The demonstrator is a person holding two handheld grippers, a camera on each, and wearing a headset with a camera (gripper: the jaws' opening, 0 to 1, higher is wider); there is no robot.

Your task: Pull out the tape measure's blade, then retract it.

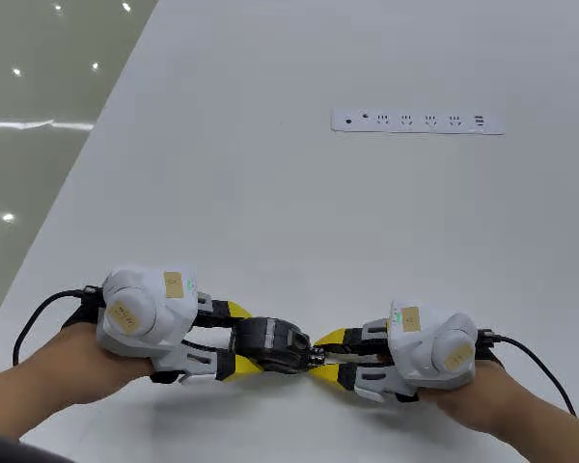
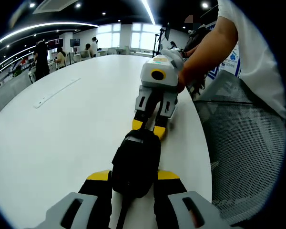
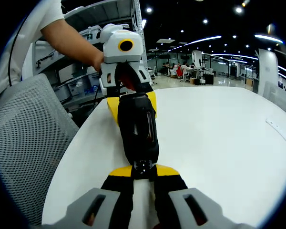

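Tape [image 1: 273,345] sits at 6 o'clock on the tabletop [image 1: 318,212] in head view, left tongs [image 1: 238,340] clamped on its case, right tongs [image 1: 329,355] at its 3 o'clock closed on the blade tip [image 3: 143,167].

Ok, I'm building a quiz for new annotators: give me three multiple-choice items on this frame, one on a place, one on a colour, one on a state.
1. Where is the strip? A) up the table, beyond the left claw and right claw; B) between them; C) on a chair.
2. Claw tips' colour? A) red; B) yellow; C) green.
3. The blade is? A) pulled far out; B) barely out; C) lying loose.
Key: 1A, it lies far past both; 2B, yellow on all tips; 3B, the right claw pinches it right at the tape's mouth.
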